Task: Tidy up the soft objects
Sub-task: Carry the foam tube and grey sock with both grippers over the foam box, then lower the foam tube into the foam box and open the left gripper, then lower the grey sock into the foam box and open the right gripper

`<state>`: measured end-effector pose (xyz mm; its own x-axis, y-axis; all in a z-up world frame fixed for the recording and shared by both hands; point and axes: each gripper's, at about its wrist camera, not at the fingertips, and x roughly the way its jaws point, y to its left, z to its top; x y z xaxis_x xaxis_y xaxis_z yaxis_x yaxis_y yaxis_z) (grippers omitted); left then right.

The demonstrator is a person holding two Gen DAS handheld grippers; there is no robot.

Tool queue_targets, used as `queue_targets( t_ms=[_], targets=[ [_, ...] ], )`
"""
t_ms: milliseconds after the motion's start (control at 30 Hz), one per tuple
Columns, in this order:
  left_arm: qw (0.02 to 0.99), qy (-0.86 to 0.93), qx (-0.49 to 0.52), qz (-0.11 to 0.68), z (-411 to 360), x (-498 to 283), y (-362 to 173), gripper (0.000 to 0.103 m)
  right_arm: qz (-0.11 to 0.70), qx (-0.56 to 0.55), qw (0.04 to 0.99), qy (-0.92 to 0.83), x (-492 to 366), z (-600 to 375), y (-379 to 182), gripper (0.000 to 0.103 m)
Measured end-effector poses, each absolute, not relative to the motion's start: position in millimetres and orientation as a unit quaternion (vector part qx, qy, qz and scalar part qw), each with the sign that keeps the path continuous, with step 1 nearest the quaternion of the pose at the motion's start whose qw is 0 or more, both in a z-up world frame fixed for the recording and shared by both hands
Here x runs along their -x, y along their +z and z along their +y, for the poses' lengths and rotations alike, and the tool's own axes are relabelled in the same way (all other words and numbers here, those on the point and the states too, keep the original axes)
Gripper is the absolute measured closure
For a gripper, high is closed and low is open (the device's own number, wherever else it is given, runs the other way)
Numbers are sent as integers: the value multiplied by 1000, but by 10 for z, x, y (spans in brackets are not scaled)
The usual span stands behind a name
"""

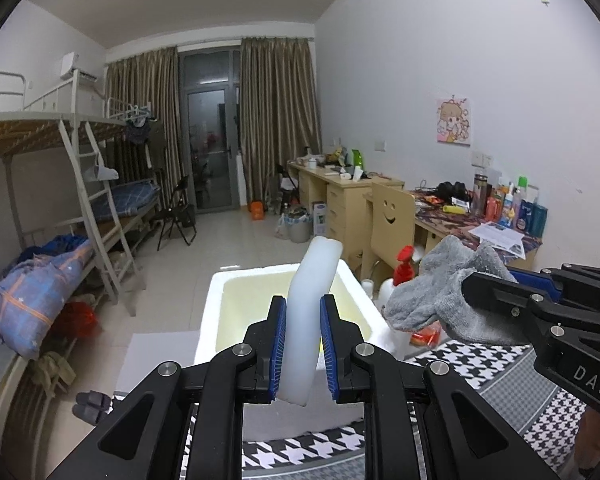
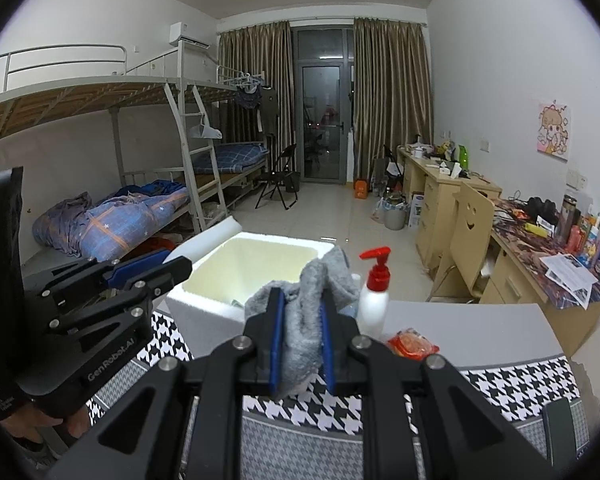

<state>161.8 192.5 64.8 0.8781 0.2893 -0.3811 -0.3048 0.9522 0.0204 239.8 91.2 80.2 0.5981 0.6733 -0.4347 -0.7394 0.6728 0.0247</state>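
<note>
White foam strip (image 1: 309, 320): thick, curved, standing upright above the open foam box (image 1: 216, 300) (white walls, yellowish interior). Grey cloth (image 2: 306, 320): fleecy, bunched, hanging in folds just beside the box's near right corner.

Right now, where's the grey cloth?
Clamped in the right gripper, the grey cloth hangs just before the white foam box, left of the red-capped pump bottle.

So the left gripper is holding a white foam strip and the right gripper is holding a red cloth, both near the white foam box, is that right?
Not quite: the cloth in the right gripper is grey, not red, as the right wrist view shows. The rest holds: the left gripper is shut on the white foam strip, both near the white foam box.
</note>
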Motion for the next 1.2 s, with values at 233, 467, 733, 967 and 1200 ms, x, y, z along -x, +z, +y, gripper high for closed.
queue_targets(
  t_ms=[233, 467, 733, 967, 1200],
  targets=[
    [967, 159, 24, 199, 2049, -1759, 635, 84, 207, 82, 891, 395, -2478, 1045, 821, 83],
    [964, 162, 29, 208, 2178, -1935, 580, 84, 211, 86, 890, 395, -2559, 1162, 834, 83],
    [960, 165, 35, 223, 2320, -2178, 478, 84, 213, 91, 892, 389, -2672, 1280, 822, 83],
    [951, 181, 46, 245, 2503, -2300, 350, 40, 225, 92, 890, 386, -2799, 1393, 773, 83],
    [952, 208, 50, 220, 2613, -2115, 447, 14, 225, 95, 888, 389, -2810, 1473, 765, 83]
  ],
)
